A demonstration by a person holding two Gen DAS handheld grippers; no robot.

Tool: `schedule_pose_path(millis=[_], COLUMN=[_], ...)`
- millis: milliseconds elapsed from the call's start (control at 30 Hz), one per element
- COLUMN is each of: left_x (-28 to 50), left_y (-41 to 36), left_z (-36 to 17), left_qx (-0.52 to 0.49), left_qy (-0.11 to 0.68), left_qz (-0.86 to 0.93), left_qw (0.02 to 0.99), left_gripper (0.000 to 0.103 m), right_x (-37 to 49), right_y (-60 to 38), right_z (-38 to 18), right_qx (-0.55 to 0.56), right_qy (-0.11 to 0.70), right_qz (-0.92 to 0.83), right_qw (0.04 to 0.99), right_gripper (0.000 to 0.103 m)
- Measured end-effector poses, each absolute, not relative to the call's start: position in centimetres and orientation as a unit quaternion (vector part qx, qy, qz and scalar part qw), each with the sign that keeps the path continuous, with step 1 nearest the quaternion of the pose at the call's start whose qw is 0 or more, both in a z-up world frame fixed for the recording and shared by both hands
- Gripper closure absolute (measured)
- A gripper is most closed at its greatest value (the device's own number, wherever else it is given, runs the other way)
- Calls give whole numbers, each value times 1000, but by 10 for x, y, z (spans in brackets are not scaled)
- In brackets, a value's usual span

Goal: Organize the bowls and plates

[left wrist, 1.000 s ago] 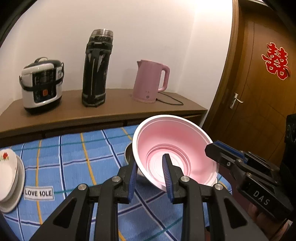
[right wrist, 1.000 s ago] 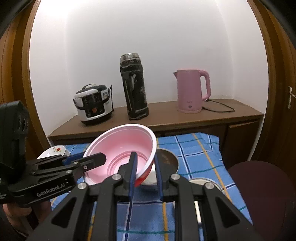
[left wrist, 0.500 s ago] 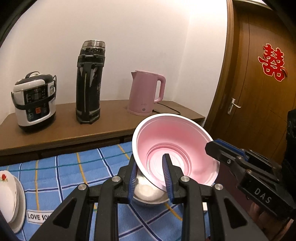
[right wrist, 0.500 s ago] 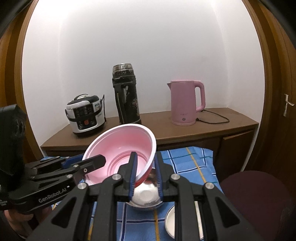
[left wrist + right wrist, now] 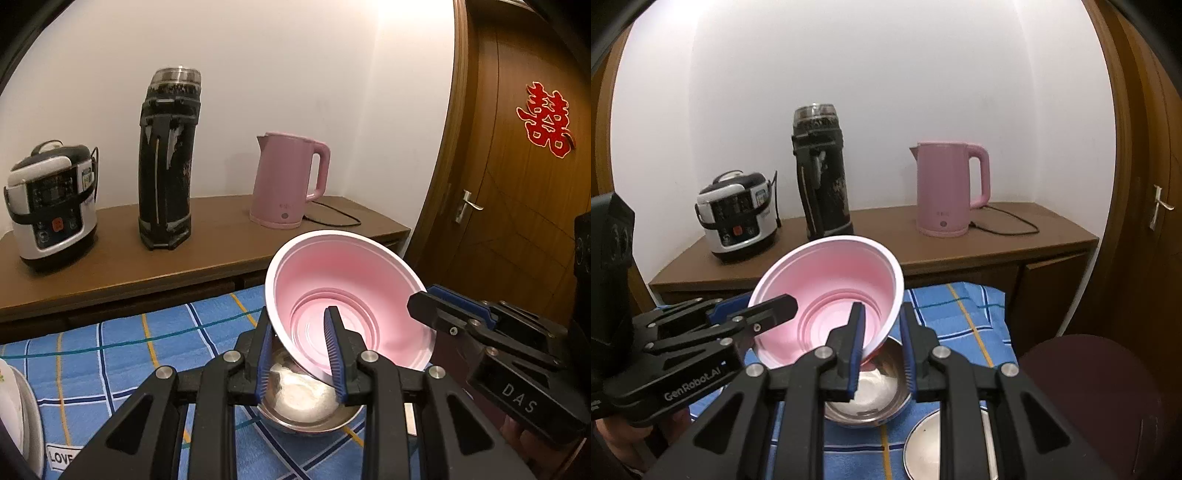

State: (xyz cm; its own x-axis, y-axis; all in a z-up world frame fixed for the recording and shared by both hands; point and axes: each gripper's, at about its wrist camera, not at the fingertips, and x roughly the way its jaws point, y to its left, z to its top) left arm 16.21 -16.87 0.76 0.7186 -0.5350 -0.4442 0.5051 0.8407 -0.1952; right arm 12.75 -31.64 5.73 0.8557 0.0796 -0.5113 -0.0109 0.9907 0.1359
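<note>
Change: over the last second both tools have carried the pink bowl [image 5: 347,302] across the blue checked cloth [image 5: 122,354] toward its right edge; the steel bowl [image 5: 306,402], earlier only peeking out behind, now sits directly beneath it.
Meaning: as I judge it, the pink bowl is lined up for nesting into the steel bowl, so the stacking step looks close to its lowering; nothing is set down yet.
Left tool [image 5: 301,358]: clenched on the pink bowl's near-left rim, one pad inside the wall, one outside.
Pink bowl: held in the air between the two tools, tilted with its mouth toward the cameras, just above the steel bowl and apart from it as far as I can tell.
Right tool [image 5: 882,354]: clenched on the bowl's right rim, wall pinched between the pads.
Other dishes: a white flowered dish [image 5: 14,417] at the cloth's left edge; a round steel plate [image 5: 931,446] just right of the steel bowl.
Surface: a cloth-covered counter, label reading "LOVE" at the near left.
Room: behind, a wooden sideboard [image 5: 207,243] carrying a rice cooker [image 5: 50,203], a tall black flask [image 5: 168,158] and a pink kettle [image 5: 288,181]; white wall; a wooden door [image 5: 528,184] with a red paper ornament on the right.
</note>
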Motion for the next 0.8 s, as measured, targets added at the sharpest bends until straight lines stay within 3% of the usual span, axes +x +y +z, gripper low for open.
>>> schedule_pose_path(millis=[800], left_x=[189], left_y=[-176], left_z=[-24], left_qx=[-22], left_qy=[298], left_qz=[-290], left_qw=[909], left_gripper=[73], right_x=[152], right_y=[-317], right_z=[31], right_qx=[68], right_qy=[309], right_qz=[16], right_qw=[948], right_gripper=[83])
